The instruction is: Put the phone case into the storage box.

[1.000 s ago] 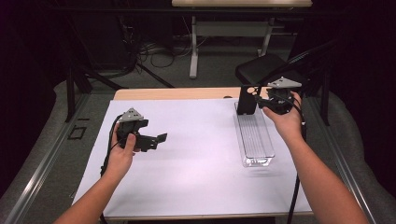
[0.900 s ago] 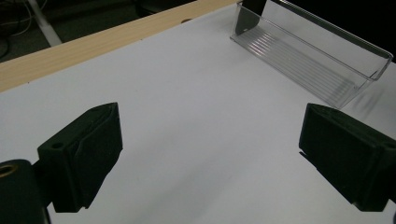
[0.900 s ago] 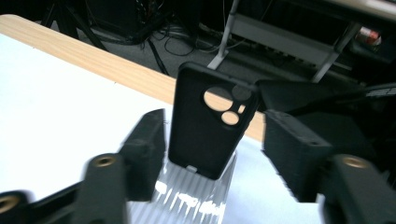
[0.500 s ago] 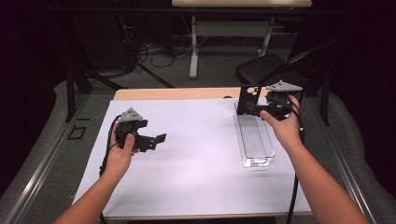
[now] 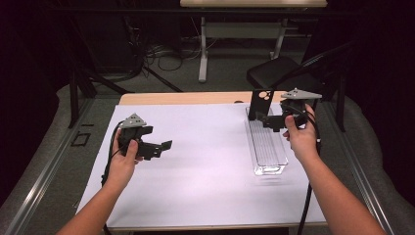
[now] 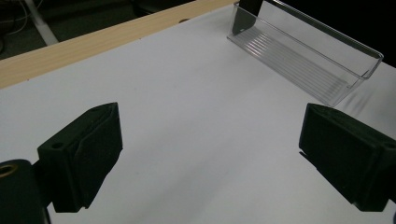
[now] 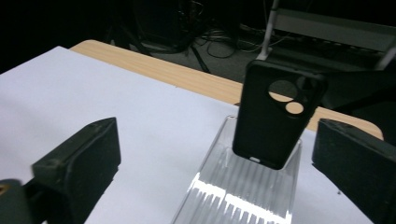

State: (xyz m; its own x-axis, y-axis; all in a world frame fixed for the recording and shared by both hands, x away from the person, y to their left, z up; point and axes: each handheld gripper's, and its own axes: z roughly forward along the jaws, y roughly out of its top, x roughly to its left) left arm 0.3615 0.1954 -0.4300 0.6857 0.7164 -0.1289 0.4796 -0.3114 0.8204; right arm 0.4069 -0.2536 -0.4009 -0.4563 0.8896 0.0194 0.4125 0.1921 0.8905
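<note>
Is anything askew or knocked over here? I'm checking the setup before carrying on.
Nothing stands out. The black phone case with round camera cutouts stands upright at the far end of the clear plastic ribbed tray, which lies straight on the white table cover. Nothing looks spilled or damaged.

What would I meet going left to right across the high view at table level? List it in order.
Left tongs held open over the white sheet → clear plastic tray with the black phone case standing at its far end → right tongs, open, just right of the case.
</note>
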